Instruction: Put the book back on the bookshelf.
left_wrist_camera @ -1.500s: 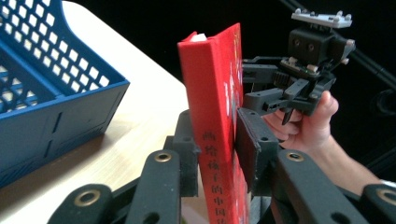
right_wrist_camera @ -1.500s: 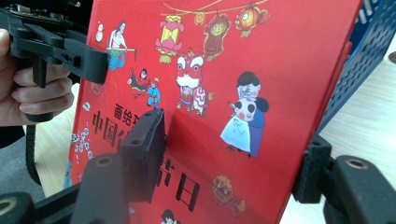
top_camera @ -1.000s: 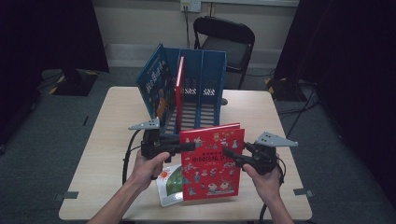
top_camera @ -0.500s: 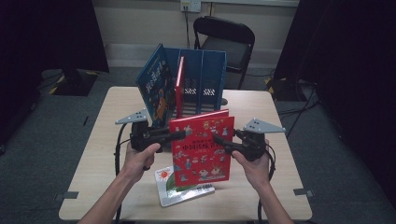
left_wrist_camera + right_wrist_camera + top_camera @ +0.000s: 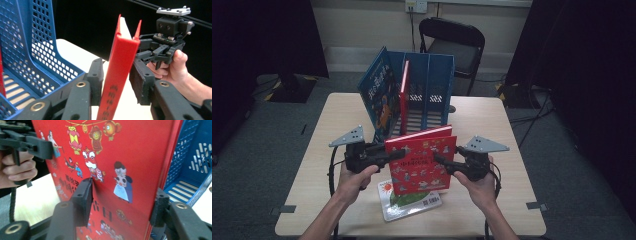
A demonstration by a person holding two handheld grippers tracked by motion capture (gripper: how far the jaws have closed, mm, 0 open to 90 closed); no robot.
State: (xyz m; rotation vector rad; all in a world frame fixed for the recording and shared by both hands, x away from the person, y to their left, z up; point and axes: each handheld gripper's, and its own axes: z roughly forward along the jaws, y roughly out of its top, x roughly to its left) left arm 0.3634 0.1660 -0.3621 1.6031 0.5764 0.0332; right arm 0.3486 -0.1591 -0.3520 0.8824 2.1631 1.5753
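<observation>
Held upright above the table (image 5: pixel 492 120), just before the blue rack (image 5: pixel 432 80): red book (image 5: pixel 421 161), left gripper (image 5: pixel 394 154) clamping its spine edge, right gripper (image 5: pixel 439 161) pinching the opposite edge. Lying flat beneath: another book (image 5: pixel 409 202).

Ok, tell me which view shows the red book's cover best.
The right gripper view: the red book shows its illustrated cover close up. The high view shows the whole cover small between both grippers; the left gripper view shows just its spine edge-on.
</observation>
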